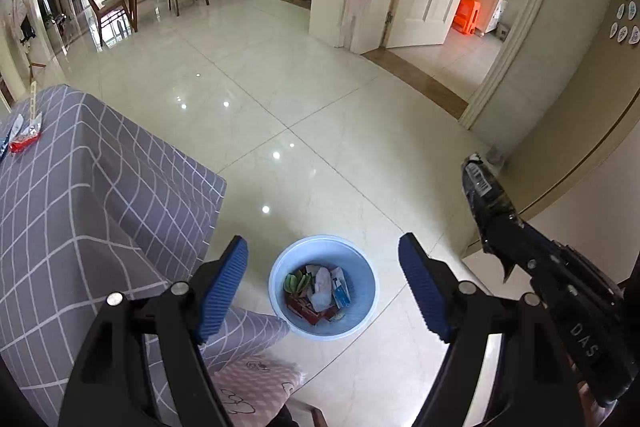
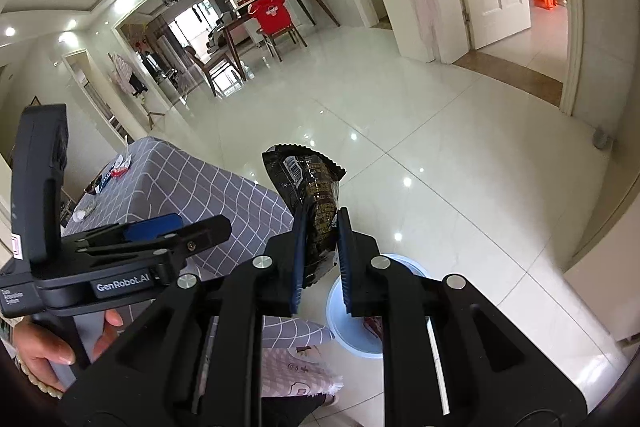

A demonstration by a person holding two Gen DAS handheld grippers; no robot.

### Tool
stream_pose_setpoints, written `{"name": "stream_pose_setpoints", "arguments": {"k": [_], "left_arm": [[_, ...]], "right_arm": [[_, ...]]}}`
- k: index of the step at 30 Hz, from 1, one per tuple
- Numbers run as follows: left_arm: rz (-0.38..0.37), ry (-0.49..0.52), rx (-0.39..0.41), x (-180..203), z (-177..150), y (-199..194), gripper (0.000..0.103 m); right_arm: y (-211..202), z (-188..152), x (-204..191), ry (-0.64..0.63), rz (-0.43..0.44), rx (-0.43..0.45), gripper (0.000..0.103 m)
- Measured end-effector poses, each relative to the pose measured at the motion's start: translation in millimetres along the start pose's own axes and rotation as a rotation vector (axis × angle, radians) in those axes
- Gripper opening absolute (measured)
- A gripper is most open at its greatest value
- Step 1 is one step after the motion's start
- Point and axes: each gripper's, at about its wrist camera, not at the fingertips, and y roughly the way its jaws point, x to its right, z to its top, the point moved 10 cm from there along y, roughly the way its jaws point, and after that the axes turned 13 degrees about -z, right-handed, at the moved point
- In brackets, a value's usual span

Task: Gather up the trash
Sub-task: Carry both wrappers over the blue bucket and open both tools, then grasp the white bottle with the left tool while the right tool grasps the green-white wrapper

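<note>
The right tongs (image 2: 322,247) pinch a black snack wrapper (image 2: 310,195) near its lower end, above and beside the blue trash bin (image 1: 276,291). The left tongs (image 1: 322,287) gape wide, empty. Released here, the light wrapper could drift onto the floor (image 1: 320,115) or the counter (image 1: 80,187).

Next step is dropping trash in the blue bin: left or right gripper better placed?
Right. The right gripper is shut on the black snack wrapper and hangs just above the blue bin, which stands on the floor. The left gripper is open and holds nothing.
</note>
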Motion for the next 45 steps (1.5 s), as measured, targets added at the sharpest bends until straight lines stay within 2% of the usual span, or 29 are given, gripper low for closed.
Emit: {"name": "stream_pose_setpoints", "arguments": {"k": [10,13,15,16,26,30,33,38,45], "left_arm": [[0.042,-0.024,0.048,-16,8,-20,0.076],[0.060,-0.026,0.070,-20,11,-29,0.076],[0.078,-0.022,0.083,-25,12,-36,0.076],[0.078,-0.023,0.085,-26,14,-38,0.076],[0.093,-0.029,0.123,-45,21,-66,0.076],[0.101,-0.047,0.144,-57,20,-80,0.076],[0.121,-0.048,0.161,-76,15,-99,0.076],[0.193,-0.066,0.183,-133,9,-141,0.076],[0.330,-0.099,0.181,-234,-3,-198,0.076]], "right_arm": [[6,3,-10,-0.011,0.015,0.006,0.016],[9,9,-11,-0.005,0.011,0.037,0.021],[12,12,-11,-0.005,-0.015,0.046,0.042],[12,13,-12,-0.003,-0.021,0.049,0.061],[1,15,-32,-0.029,-0.002,0.053,0.062],[-3,16,-51,-0.049,0.018,0.050,0.062],[-7,17,-80,-0.082,0.052,0.051,0.062],[-7,15,-143,-0.168,0.123,0.038,0.062],[7,5,-237,-0.309,0.194,0.012,0.062]]}}
